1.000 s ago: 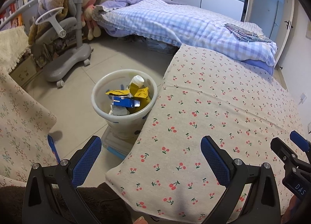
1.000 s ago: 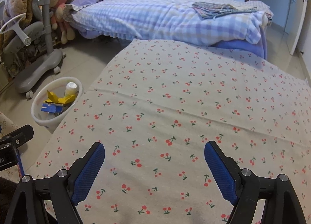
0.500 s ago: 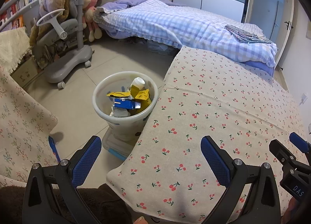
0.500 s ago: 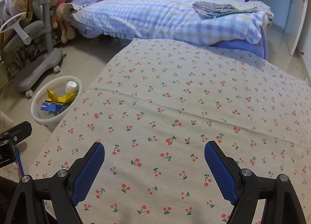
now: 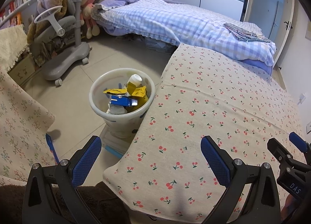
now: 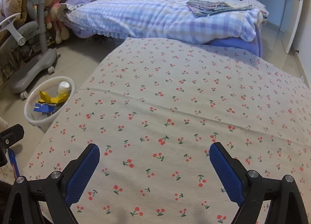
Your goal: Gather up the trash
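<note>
A white trash bin stands on the floor at the left edge of the cherry-print table. It holds yellow wrappers, a blue carton and a white bottle. The bin also shows in the right wrist view. My left gripper is open and empty, near the table's front left corner. My right gripper is open and empty above the tablecloth. No loose trash shows on the table.
A bed with a checked blanket lies beyond the table, with folded cloth on it. A grey chair on wheels stands left of the bin. A floral-cloth surface is at the far left.
Both views have shifted only slightly. The bin sits a little lower in the left wrist view. Both grippers stay open and empty.
</note>
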Motion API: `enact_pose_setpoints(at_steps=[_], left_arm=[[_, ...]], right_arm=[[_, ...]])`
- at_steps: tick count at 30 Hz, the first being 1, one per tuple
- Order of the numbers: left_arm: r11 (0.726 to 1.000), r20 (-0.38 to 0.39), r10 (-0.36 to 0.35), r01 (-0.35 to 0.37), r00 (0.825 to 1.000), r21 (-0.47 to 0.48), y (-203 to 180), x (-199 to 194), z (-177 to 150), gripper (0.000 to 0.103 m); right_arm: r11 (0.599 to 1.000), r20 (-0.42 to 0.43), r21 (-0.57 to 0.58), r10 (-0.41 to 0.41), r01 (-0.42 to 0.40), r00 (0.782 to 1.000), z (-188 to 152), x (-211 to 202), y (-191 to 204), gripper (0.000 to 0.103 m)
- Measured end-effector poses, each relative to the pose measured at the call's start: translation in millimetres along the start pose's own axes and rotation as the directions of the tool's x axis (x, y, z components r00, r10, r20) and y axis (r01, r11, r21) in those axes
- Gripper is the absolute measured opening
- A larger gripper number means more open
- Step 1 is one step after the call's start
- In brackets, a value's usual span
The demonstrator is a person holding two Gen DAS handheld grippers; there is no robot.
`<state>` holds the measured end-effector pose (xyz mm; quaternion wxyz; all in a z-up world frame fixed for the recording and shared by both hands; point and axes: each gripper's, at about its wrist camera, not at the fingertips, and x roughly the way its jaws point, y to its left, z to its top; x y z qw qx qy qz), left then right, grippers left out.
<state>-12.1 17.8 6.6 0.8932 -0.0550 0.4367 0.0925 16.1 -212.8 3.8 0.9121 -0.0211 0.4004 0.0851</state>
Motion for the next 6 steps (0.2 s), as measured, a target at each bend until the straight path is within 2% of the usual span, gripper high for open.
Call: enact_pose_setpoints(at_steps=[6], left_arm=[[0.999, -0.018, -0.036, 0.036, 0.999, -0.006, -0.9, 0.0, 1.9, 0.103]], right_arm=[[1.0, 0.004, 0.009, -0.01, 0.01, 1.0, 0.4, -0.8, -7.4, 0.096]])
